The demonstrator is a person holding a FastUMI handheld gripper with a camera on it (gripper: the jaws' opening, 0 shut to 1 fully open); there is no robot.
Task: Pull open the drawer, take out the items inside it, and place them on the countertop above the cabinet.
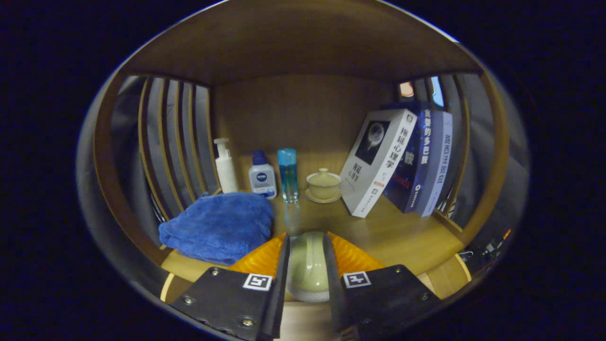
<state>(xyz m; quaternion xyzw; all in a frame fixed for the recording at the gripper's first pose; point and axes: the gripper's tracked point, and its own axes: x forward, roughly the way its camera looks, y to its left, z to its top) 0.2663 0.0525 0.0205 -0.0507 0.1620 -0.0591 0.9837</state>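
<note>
The hand-held gripper [307, 265] was clamped on a pale green ceramic cup [307, 267] above the surface [397, 232]; glazed and smooth, it risked slipping or knocking the blue towel [220, 225].

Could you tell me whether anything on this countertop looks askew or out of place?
The books lean sideways rather than standing upright, and the blue towel lies crumpled. The gripper is shut on a pale green cup.
</note>
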